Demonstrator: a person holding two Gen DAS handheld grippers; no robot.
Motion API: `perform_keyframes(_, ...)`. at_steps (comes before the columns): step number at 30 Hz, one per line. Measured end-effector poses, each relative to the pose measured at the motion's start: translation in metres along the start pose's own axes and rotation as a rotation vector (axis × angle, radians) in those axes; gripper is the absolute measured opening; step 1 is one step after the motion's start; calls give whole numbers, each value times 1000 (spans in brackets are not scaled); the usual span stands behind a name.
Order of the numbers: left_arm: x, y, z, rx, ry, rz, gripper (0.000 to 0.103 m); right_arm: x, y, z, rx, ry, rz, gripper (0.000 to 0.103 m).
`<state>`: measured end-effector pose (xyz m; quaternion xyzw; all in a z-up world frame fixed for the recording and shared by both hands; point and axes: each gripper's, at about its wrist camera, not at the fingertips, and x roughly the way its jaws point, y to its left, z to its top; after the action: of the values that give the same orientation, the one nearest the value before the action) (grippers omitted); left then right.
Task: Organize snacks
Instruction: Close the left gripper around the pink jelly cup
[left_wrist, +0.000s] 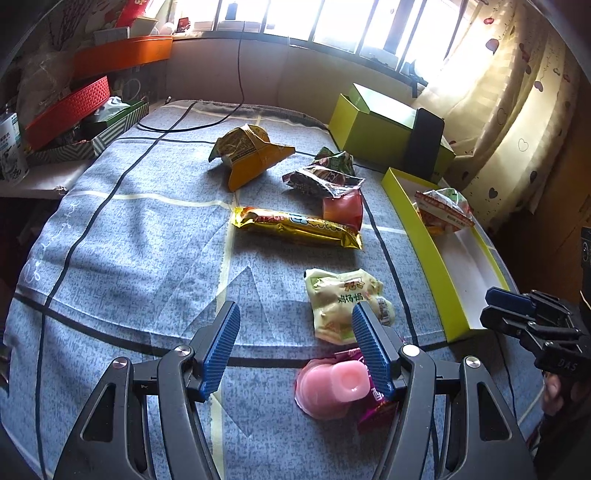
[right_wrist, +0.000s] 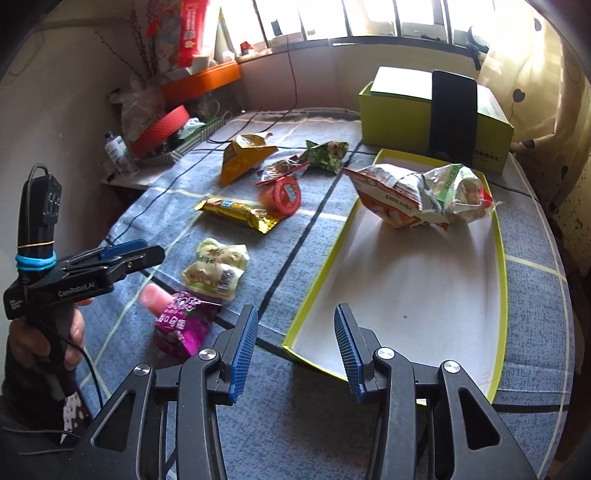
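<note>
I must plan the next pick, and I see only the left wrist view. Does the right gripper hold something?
Observer: No. The right gripper has its jaws open, nothing between them, by the near corner of the yellow-green tray.
Operator: How many snacks lie in the tray?
Observer: Only one, a crumpled bag at its far end.
Operator: What is the pink thing low in my view?
Observer: The cap of a purple pouch lying on the blue cloth.
</note>
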<state>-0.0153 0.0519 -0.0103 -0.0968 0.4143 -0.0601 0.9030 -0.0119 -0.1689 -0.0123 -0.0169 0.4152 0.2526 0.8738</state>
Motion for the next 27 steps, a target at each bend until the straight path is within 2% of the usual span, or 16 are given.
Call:
perform_keyframes(9, -3, -14, -24, 54, 51, -35, 64, 10, 27, -2, -61, 25, 50, 42)
perform_keyframes(14, 3, -12, -31, 42, 71, -8, 64, 11, 29, -3, -63, 28, 59, 42)
perform_keyframes(15, 3, -11, -31, 41, 68, -3, 63, 12, 30, -4, -63, 29, 61, 42)
perform_keyframes(19, 9, -8, -30, 48, 65, 64, 44, 14, 33, -3, -70, 33, 70, 42)
perform_keyframes(22, 16, 1, -31, 27, 75, 90, 37, 17, 38, 0, -82, 34, 76, 42)
perform_keyframes(27, 15, 10, -30, 19, 45, 126, 35, 22, 50, 3, -106, 41, 95, 42)
